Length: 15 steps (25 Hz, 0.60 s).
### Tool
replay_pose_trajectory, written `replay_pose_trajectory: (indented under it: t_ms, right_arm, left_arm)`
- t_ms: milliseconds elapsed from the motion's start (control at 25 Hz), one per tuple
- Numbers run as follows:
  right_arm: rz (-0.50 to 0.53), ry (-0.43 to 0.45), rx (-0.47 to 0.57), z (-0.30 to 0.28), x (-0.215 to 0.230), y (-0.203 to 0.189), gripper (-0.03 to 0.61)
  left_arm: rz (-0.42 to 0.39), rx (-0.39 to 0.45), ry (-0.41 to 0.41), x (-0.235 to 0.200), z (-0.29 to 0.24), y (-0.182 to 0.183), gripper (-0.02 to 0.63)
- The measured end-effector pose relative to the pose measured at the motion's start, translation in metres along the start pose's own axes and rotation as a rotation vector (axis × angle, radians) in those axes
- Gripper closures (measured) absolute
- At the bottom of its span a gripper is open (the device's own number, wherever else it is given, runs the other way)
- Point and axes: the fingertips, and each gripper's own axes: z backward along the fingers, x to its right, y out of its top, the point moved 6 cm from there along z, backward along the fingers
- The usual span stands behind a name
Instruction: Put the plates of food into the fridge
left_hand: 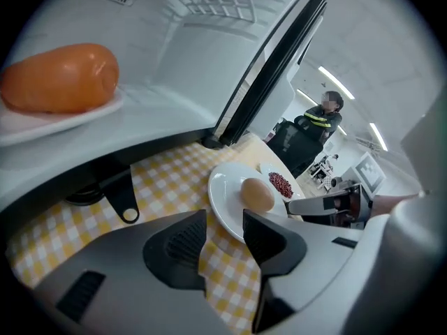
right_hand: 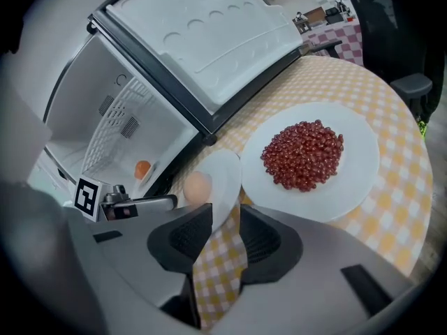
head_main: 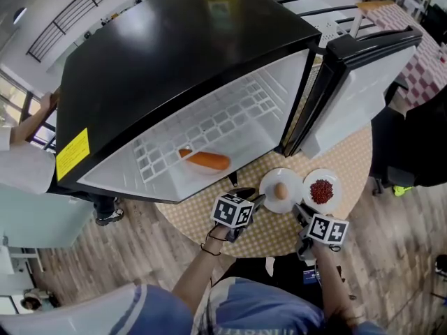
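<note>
Two plates are seen on the checked table (head_main: 209, 223), touching each other just in front of the open fridge (head_main: 174, 61): the egg plate (left_hand: 222, 195), which lies nearer the fridge, and the bean plate (right_hand: 363, 167) at its right. A third plate (left_hand: 63, 121), bearing an orange sausage (left_hand: 59, 79), is already set inside the fridge, and the door (head_main: 363, 82) is swung wide. The left gripper (left_hand: 225, 225) is held released, its jaws apart, with the near rim of the egg plate at their tips and nothing pinched. The right gripper (right_hand: 225, 218) is likewise unclenched; only cloth and the egg plate's edge are seen in its gap, and the bean plate lies just ahead of it.
</note>
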Motion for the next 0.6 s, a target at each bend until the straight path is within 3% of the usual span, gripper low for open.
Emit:
replay_pose_trajectory:
  t_ms: [440,600]
  right_arm:
    - [0.007,-0.040,-0.026,-0.014,-0.005,0.003,0.482]
    - [-0.117,-0.023,-0.036,-0.012,-0.001,0.002,0.507]
  left_arm:
    - [0.017,0.005,0.067,0.002,-0.013,0.004,0.459]
    - [0.052,0.036,0.092,0.004,-0.009,0.001,0.471]
